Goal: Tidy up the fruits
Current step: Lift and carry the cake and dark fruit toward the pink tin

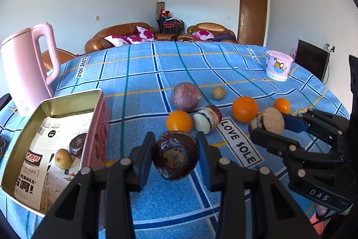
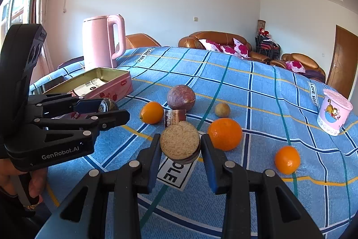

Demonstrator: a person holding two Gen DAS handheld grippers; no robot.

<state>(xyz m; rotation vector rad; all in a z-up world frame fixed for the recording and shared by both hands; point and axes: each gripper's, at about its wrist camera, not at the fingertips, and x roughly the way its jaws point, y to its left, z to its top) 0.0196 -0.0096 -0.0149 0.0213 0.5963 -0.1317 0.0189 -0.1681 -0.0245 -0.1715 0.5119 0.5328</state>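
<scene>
Our left hand-held gripper (image 1: 175, 155) clamped a dark fruit (image 1: 175, 155); the right hand-held gripper (image 2: 180, 147) clamped a tan-faced one (image 2: 180, 142). Two pieces lay in the pink tin (image 1: 98, 127), and six stayed loose on the surface (image 1: 156, 64), so we judged most sorting remained.

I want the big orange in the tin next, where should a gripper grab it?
Take the big orange across its widest middle, coming down from above. It is round, so any pair of opposite sides works, but the half fruit in the right gripper crowds its left.
</scene>
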